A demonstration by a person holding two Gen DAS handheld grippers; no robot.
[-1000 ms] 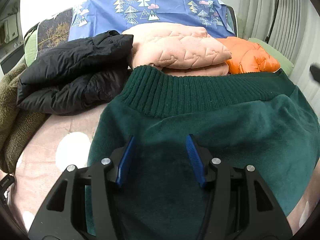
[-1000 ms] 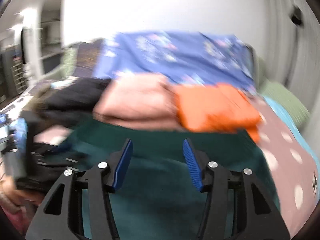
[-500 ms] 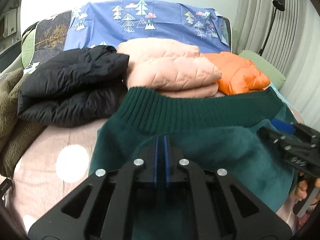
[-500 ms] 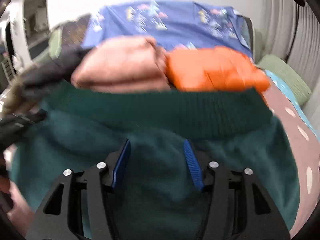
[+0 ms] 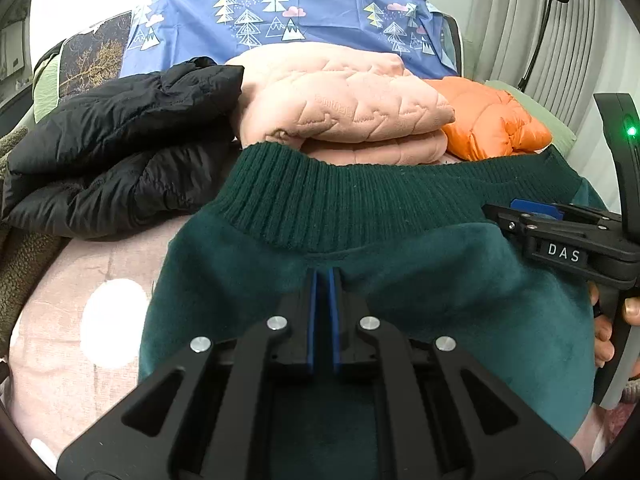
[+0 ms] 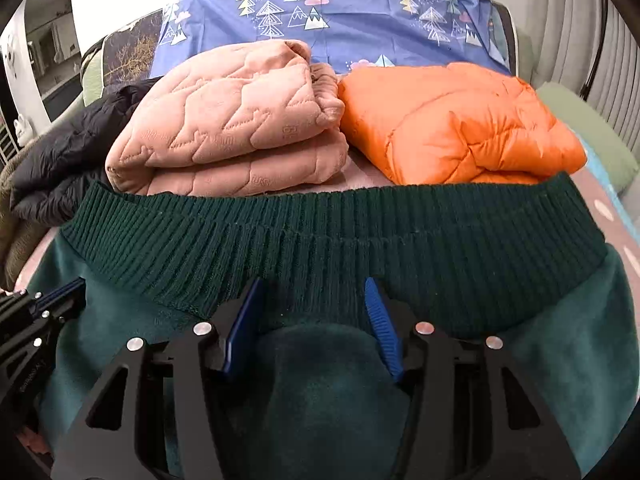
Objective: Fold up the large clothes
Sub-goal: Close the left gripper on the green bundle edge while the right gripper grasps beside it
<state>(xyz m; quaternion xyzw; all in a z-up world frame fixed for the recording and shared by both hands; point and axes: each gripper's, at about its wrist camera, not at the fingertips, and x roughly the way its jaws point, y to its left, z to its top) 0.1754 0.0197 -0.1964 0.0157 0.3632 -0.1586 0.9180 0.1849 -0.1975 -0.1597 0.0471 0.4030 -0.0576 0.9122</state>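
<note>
A dark green fleece garment [image 5: 420, 288] with a ribbed knit band [image 5: 360, 196] lies on the bed before me; it also fills the right wrist view [image 6: 520, 360], band [image 6: 340, 236] across the middle. My left gripper [image 5: 323, 276] is shut, pinching a fold of the green fleece just below the band. My right gripper [image 6: 312, 292] is open, its blue pads on either side of a bulge of fleece at the band's lower edge. The right gripper also shows at the right of the left wrist view [image 5: 560, 232].
Folded clothes lie beyond the band: a black puffer jacket [image 5: 120, 152], a pink quilted garment [image 5: 344, 104] [image 6: 232, 128] and an orange puffer jacket [image 5: 492, 124] [image 6: 460, 120]. A blue tree-print sheet [image 5: 280, 20] covers the headboard. The pink dotted bedspread [image 5: 80, 300] shows at left.
My left gripper closed on the green fleece and stays shut. My right gripper moved down and forward onto the garment, close to the ribbed band, still open.
</note>
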